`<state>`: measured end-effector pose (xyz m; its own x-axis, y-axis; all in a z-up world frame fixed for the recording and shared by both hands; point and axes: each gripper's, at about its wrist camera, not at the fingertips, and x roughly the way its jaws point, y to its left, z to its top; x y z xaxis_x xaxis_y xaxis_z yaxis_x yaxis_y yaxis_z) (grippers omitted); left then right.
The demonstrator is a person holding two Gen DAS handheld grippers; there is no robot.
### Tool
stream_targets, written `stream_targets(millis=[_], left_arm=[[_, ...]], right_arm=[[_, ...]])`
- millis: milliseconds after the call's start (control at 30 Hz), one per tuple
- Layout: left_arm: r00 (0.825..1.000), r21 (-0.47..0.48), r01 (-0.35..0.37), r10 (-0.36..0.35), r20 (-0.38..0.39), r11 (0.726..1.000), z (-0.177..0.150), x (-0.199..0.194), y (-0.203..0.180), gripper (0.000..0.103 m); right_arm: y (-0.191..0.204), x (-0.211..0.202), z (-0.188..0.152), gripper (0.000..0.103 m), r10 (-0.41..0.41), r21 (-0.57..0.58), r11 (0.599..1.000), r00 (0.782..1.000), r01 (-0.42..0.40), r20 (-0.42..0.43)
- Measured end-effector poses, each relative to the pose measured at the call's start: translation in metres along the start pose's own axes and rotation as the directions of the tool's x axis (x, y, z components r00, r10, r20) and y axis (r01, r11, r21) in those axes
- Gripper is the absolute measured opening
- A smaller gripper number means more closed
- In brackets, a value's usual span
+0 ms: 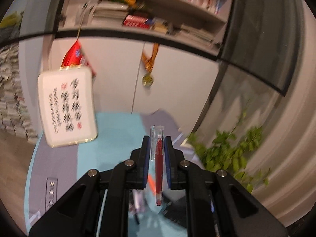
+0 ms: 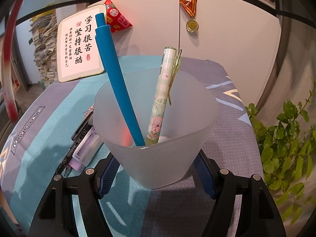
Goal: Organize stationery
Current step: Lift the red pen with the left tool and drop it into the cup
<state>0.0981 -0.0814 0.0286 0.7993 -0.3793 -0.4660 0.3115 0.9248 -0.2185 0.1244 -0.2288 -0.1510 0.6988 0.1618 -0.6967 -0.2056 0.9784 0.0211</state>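
Observation:
My left gripper (image 1: 157, 144) is shut on a red pen with a clear cap (image 1: 158, 164), held lengthwise between the pads, above the table. Below it a black marker and an orange pen (image 1: 151, 183) lie blurred on the cloth. My right gripper (image 2: 156, 169) is shut on a frosted translucent cup (image 2: 158, 138) that stands on the table. In the cup stand a blue pen (image 2: 116, 81) and a green patterned pen with a gold clip (image 2: 162, 94). The red pen shows at the far left edge of the right wrist view (image 2: 7, 69).
A black marker (image 2: 79, 138) and a purple item (image 2: 83, 150) lie left of the cup on the blue-and-grey cloth (image 2: 39, 138). A white calligraphy plaque (image 2: 79, 43) leans against the cabinet (image 2: 227, 39). A green plant (image 2: 286, 148) is at the right.

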Motion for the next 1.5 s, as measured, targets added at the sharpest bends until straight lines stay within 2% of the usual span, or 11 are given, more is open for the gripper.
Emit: stream_targets(millis=[100,200,300,700,1300,1500], left_arm=[[0.998,0.041,0.004,-0.006,0.055,0.999,0.005,0.002,-0.019,0.012],[0.996,0.064,0.032,-0.037,0.075,0.997,0.007,0.009,-0.034,0.012],[0.995,0.094,0.018,-0.027,0.094,0.995,0.005,0.021,-0.045,0.012],[1.0,0.093,0.014,-0.011,-0.026,0.996,-0.019,0.062,-0.04,0.012],[0.989,0.11,0.032,-0.016,-0.146,0.993,-0.041,0.073,-0.037,0.013],[0.982,0.074,0.048,-0.033,-0.184,0.996,-0.043,0.071,-0.027,0.014]], right_arm=[[0.0,0.0,0.0,0.073,0.001,0.001,1.0,1.0,-0.001,0.0],[0.0,0.0,0.0,0.073,0.001,0.0,1.0,1.0,-0.001,0.0],[0.0,-0.001,0.0,0.073,0.003,0.002,1.0,1.0,-0.003,0.001],[-0.001,0.0,0.001,0.073,0.014,0.01,1.0,1.0,-0.014,0.004],[-0.002,0.0,0.0,0.073,0.011,0.006,1.0,1.0,-0.011,0.005],[-0.002,0.0,0.0,0.073,0.01,0.005,1.0,1.0,-0.01,0.004]])
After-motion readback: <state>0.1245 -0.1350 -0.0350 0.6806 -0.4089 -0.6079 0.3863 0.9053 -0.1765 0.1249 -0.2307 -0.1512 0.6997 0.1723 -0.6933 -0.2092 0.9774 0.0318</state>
